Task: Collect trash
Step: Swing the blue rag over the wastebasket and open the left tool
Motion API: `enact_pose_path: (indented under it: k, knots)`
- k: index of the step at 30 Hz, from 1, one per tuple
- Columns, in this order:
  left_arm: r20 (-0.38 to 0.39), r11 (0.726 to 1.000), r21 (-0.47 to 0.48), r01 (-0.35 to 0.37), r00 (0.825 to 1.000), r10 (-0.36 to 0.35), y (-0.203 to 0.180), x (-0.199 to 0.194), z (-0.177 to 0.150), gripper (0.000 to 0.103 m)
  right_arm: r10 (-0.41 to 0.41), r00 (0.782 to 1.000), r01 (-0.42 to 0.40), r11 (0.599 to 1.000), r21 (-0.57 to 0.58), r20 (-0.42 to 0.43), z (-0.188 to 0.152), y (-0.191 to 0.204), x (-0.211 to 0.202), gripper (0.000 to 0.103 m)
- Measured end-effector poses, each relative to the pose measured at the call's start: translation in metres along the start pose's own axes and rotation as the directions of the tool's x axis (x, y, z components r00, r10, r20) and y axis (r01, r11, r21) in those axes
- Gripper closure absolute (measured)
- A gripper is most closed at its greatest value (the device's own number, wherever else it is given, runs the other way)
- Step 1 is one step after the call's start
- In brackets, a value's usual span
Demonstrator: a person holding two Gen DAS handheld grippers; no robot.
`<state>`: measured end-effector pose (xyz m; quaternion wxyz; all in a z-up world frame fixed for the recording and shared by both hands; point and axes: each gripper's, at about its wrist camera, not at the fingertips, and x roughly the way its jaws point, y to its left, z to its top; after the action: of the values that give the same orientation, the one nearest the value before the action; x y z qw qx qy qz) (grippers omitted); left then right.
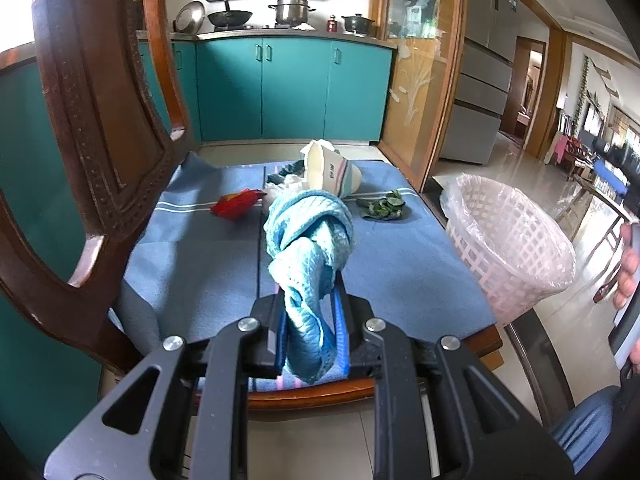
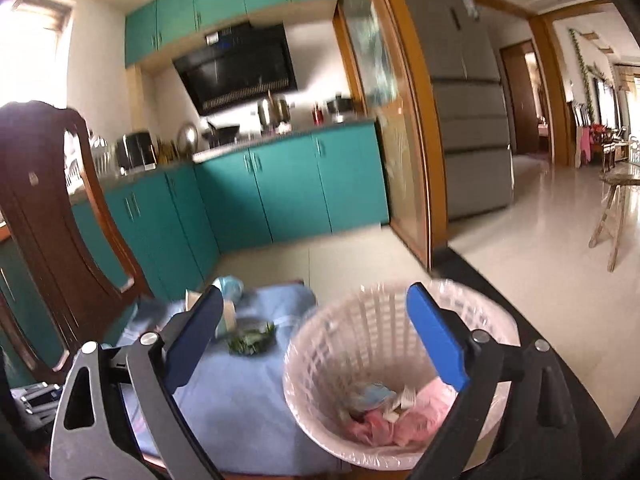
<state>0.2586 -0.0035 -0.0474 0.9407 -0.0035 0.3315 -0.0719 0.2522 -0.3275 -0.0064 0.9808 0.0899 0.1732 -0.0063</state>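
The left claw (image 1: pixel 310 312) is clamped on a bunched light-blue cloth (image 1: pixel 308 236), held above the desk (image 1: pixel 192 264), which is covered by a blue mat. The right claw (image 2: pixel 316 336) stands wide apart with nothing between its blue pads; it hangs above the rim of the white lattice basket (image 2: pixel 340 320), which carries a thin plastic liner and sits at the right-hand edge of the desk.

Trash location: pink, blue and white crumpled scraps already lie in the bottom of the basket. Remaining on the mat are a red wrapper (image 1: pixel 236 204), a heap of green leaves (image 1: pixel 380 208) and a tipped paper cup (image 1: pixel 332 176) with crumpled white and dark scraps beside it.

Risks from this position:
- The basket stands at the desk edge – a knock from the right claw on its rim could tip it off and spill the contents
- The loose liner could snag on a pad of the right claw and lift out with it
- The cloth hangs in front of the left wrist camera and hides part of the mat; scraps behind it may be missed
- The leaves are small and loose – a single pinch is likely to scatter some

Legible writing: none. The cup bears a small dark mark and the refrigerator door a blue sticker; both are too small to read, and the right wrist view is blurred
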Motion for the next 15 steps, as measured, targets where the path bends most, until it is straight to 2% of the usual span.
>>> enact_pose_path:
  k: [5, 10, 12, 15]
  knots:
    - [-0.02, 0.998, 0.035, 0.056, 0.998, -0.056, -0.021, 0.007, -0.008, 0.083, -0.002, 1.0, 0.002, 1.0, -0.003, 0.016, 0.002, -0.008, -0.005, 0.01]
    - [-0.064, 0.988, 0.105, 0.109, 0.993, -0.103, -0.068, 0.024, -0.009, 0.083, -0.023, 0.999, 0.019, 0.997, 0.077, 0.045, 0.006, -0.031, -0.01, 0.01]
    - [-0.084, 0.978, 0.109, 0.177, 0.982, -0.168, -0.097, 0.033, 0.003, 0.083, -0.036, 0.998, 0.029, 0.992, 0.122, 0.058, 0.007, -0.042, -0.012, 0.01]
    - [-0.083, 0.949, 0.126, 0.289, 0.956, -0.281, -0.152, 0.046, 0.031, 0.083, -0.075, 0.994, 0.06, 0.983, 0.176, 0.08, 0.01, -0.062, -0.017, 0.01]
